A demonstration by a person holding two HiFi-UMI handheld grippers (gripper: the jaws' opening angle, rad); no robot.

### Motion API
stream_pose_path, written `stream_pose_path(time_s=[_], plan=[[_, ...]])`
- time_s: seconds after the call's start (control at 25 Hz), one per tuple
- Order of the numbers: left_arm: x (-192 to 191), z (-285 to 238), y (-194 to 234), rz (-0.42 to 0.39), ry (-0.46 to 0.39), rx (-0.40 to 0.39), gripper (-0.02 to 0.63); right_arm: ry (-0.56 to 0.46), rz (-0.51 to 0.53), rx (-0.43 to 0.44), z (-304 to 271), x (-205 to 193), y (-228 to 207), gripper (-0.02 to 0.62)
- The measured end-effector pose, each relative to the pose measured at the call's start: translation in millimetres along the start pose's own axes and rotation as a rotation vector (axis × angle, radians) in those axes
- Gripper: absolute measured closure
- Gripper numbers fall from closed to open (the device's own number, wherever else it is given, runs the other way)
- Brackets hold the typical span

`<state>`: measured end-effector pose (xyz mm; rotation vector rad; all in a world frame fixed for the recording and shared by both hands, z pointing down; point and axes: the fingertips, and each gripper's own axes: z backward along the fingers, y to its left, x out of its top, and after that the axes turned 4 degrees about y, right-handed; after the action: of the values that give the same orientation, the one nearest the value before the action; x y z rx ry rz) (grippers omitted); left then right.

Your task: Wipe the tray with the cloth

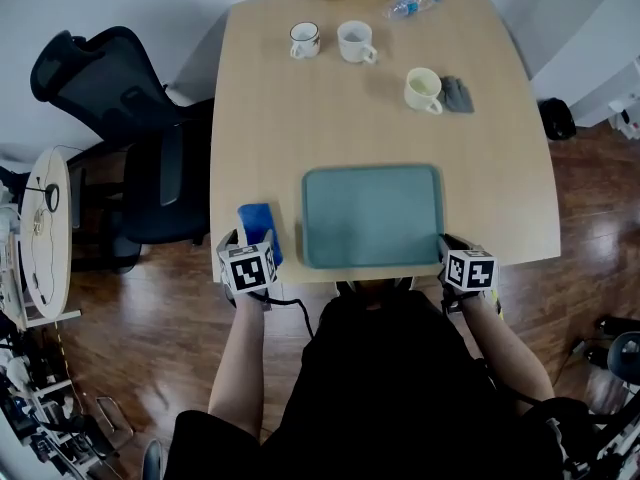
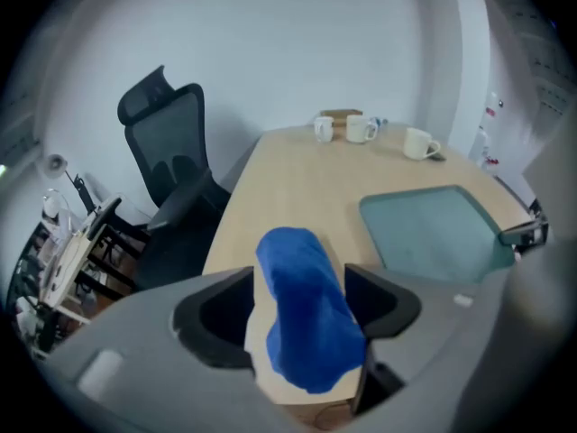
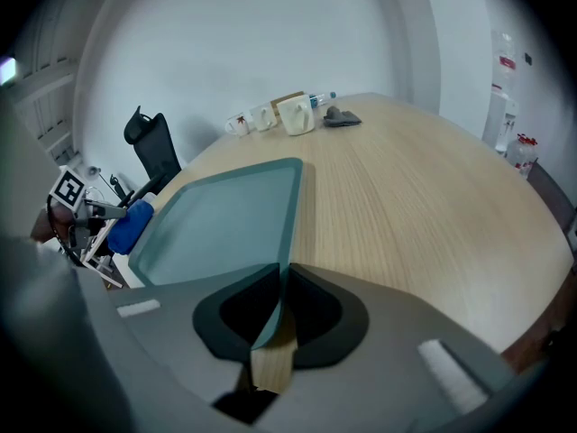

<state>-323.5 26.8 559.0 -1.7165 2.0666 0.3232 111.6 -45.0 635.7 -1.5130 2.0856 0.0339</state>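
The tray (image 1: 370, 215) lies flat on the worktop (image 1: 290, 118) at its near edge, straight in front of the person. The right tool (image 3: 283, 273) is clamped on the tray's near right corner, with its jaws almost together on the rim. The blue cloth (image 1: 258, 226) lies on the worktop just left of the tray, not touching it. The left tool (image 2: 299, 276) has its jaws wide apart around the cloth, without squeezing it. Three mugs (image 1: 356, 41) stand at the far end.
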Motion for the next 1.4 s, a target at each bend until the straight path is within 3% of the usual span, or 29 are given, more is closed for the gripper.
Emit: stream_pose_path(time_s=[0.16, 0.2, 0.28, 0.4, 0.6, 0.88, 1.0, 1.2, 1.4], plan=[[-17.7, -43.4, -7.0, 0.038, 0.133, -0.107, 0.311, 0.003, 0.004, 0.011, -1.5, 0.0, 2.6, 0.557], [-20.4, -48.2, -9.6, 0.052, 0.148, -0.126, 0.380, 0.003, 0.002, 0.011, -1.0, -0.2, 3.2, 0.558], [-18.4, -49.0, -10.7, 0.086, 0.137, -0.146, 0.461, 0.000, 0.001, 0.012, -0.8, -0.4, 5.1, 0.558], [2.7, -36.2, -16.9, 0.086, 0.074, -0.167, 0.479, -0.002, 0.011, 0.013, -1.8, 0.1, 5.7, 0.558], [50.6, -34.9, -51.7, -0.073, 0.049, -0.201, 0.476, -0.009, 0.013, 0.004, -0.9, -1.8, 5.8, 0.558], [78.4, -69.8, -124.7, -0.227, 0.209, -0.273, 0.474, -0.012, 0.012, 0.011, -3.2, -2.0, 10.5, 0.558], [80.3, -70.8, -172.4, -0.338, 0.251, -0.302, 0.474, -0.017, 0.009, 0.012, -2.4, -2.5, 11.4, 0.558], [77.3, -66.9, -268.5, -0.429, 0.296, -0.390, 0.474, -0.035, 0.022, 0.016, -0.2, -0.5, 11.3, 0.558], [60.1, -49.6, -371.6, -0.621, 0.322, -0.505, 0.474, -0.051, 0.033, 0.048, 1.4, -1.9, 11.1, 0.560]])
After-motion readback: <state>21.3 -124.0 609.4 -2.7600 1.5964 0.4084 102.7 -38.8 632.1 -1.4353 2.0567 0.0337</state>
